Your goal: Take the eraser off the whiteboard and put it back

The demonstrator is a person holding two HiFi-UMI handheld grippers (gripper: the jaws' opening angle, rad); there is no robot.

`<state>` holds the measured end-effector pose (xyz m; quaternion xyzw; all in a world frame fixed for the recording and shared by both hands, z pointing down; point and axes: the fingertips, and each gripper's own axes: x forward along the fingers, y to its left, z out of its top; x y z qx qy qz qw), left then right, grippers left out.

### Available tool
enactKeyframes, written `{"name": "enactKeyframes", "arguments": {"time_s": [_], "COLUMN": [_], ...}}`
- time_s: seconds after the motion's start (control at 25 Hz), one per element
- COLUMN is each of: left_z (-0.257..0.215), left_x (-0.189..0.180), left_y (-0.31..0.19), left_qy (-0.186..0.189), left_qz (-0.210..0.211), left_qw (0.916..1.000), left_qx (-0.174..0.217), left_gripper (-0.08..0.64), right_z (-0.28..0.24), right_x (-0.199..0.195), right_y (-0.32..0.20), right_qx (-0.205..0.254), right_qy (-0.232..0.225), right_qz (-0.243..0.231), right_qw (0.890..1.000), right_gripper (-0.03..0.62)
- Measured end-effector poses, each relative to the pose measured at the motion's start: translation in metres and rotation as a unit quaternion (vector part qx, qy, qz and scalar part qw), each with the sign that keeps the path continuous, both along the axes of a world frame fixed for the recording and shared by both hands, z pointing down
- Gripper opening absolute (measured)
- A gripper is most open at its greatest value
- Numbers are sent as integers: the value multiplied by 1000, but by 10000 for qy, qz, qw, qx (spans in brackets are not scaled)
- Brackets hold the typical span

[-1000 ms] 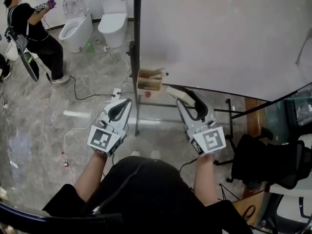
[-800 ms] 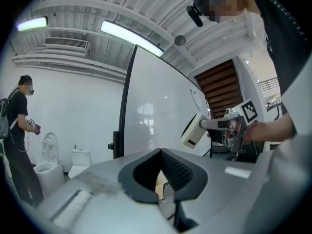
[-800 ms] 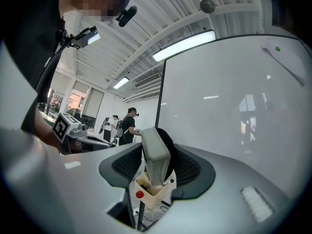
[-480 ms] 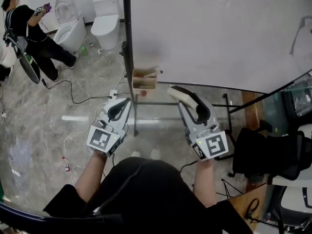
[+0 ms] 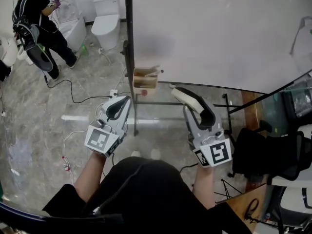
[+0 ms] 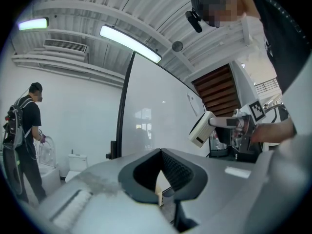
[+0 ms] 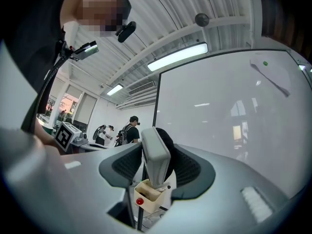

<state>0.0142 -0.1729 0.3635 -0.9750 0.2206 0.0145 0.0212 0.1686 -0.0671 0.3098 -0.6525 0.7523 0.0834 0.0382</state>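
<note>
**Figure.** The right gripper [image 5: 199, 110] clamps the pale oblong eraser with a black felt face [image 5: 183, 95]. The eraser is held just off the large white whiteboard [image 5: 219, 33], long axis aimed at the board's lower edge. The left gripper [image 5: 122, 103], jaws together and empty, lies beyond the board's left post; the right is nearer.

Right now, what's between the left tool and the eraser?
In the head view, the whiteboard's black post shows between the left tool and the eraser held by the right tool.

Two white toilets [image 5: 106, 26] stand at the floor's far edge, a person [image 5: 39, 23] beside them; black chair [image 5: 270, 155] right.
</note>
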Motion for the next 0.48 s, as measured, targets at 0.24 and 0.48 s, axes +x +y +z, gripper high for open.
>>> {"name": "enactKeyframes", "arguments": {"time_s": [0.24, 0.48], "left_z": [-4, -2], "left_x": [-1, 1], "left_y": [1, 2], "left_qy": [28, -29], "left_qz": [8, 25], "left_qw": [10000, 10000], "left_qx": [63, 67], "left_gripper": [6, 5], "right_z": [-8, -7], "right_x": [-2, -3], "right_y": [3, -1], "right_qx": [104, 92], "right_qy": [28, 17], "right_qz": [-25, -91], "right_qw": [9999, 9999], "right_gripper": [199, 199]}}
